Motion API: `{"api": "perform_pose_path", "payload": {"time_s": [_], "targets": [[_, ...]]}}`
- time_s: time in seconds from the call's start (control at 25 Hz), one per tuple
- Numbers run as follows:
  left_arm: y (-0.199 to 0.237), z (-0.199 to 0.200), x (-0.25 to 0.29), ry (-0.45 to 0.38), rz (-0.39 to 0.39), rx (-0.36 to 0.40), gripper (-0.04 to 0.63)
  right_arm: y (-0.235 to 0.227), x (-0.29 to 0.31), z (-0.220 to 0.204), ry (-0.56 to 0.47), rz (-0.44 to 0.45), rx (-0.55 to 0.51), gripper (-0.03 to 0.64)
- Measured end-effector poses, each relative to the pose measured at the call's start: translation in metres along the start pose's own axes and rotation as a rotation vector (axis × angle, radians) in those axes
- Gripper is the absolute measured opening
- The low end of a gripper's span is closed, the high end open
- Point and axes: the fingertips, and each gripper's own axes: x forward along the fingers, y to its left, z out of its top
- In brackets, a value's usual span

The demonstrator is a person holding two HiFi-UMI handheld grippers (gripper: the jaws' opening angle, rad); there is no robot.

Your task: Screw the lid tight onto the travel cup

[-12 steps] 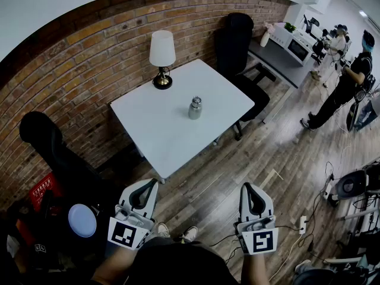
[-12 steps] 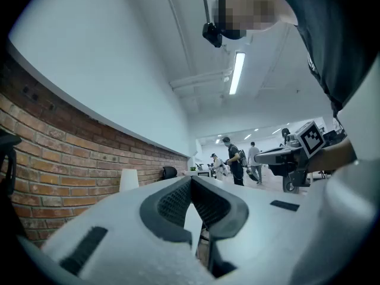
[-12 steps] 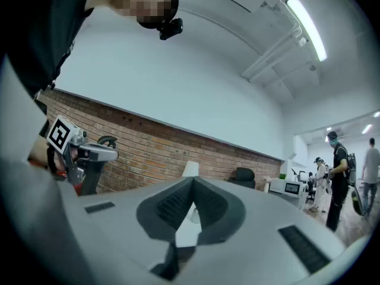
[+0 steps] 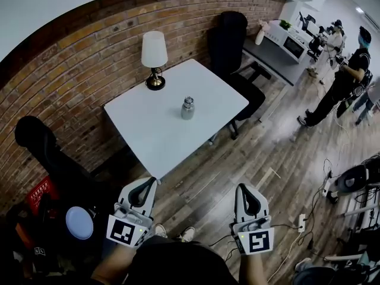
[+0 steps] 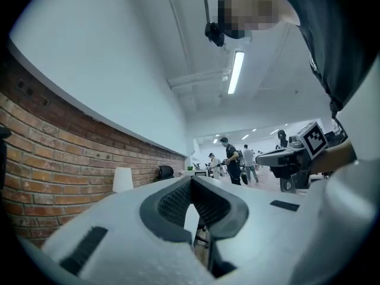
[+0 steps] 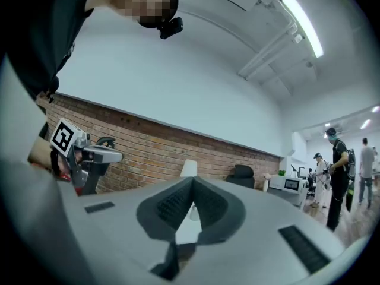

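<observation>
Metallic travel cup (image 4: pixel 187 109), lid (image 4: pixel 189 100) on top, upright near centre of white table (image 4: pixel 148 138), well apart from both tongs. Jaws of left gripper (image 4: pixel 146 183) and right gripper (image 4: pixel 244 188) together, nothing held. Likely rigid, light, slippery; best clamped mid-body, lid twisted at rim.

Brick wall (image 4: pixel 71 58) — wood flr (image 4: pixel 267 153), table (image 4: pixel 154 136)

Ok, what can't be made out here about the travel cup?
- Head view: the travel cup is too small to tell whether its lid is tight.
- Left gripper view: the shut left gripper hides the cup.
- Right gripper view: the shut right gripper blocks it; only an unclear pale sliver shows.
</observation>
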Motion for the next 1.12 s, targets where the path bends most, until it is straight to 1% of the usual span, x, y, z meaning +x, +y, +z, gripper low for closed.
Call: {"api": "perform_pose_path", "payload": {"time_s": [0.12, 0.28, 0.56, 0.72, 0.84, 0.96, 1.12], "targets": [[-0.017, 0.003, 0.018, -0.008, -0.015, 0.005, 0.023, -0.020, -0.015, -0.008, -0.004, -0.016, 0.039, 0.014], [-0.036, 0.007, 0.034, -0.015, -0.010, 0.030, 0.023, -0.045, -0.033, -0.022, 0.009, -0.027, 0.046, 0.014], [-0.040, -0.009, 0.053, 0.019, 0.015, 0.016, 0.023, -0.066, -0.030, -0.043, 0.037, -0.013, 0.082, 0.014], [-0.035, -0.024, 0.066, 0.039, 0.021, -0.001, 0.023, -0.068, -0.010, -0.052, 0.052, 0.015, 0.083, 0.014], [-0.025, -0.046, 0.086, 0.061, 0.026, -0.029, 0.023, -0.075, 0.011, -0.066, 0.080, 0.030, 0.083, 0.014], [-0.011, -0.064, 0.112, 0.075, 0.033, -0.078, 0.023, -0.087, 0.036, -0.081, 0.108, 0.036, 0.103, 0.014], [0.017, -0.073, 0.158, 0.065, 0.044, -0.097, 0.023, -0.105, 0.089, -0.086, 0.121, 0.061, 0.083, 0.014]]}}
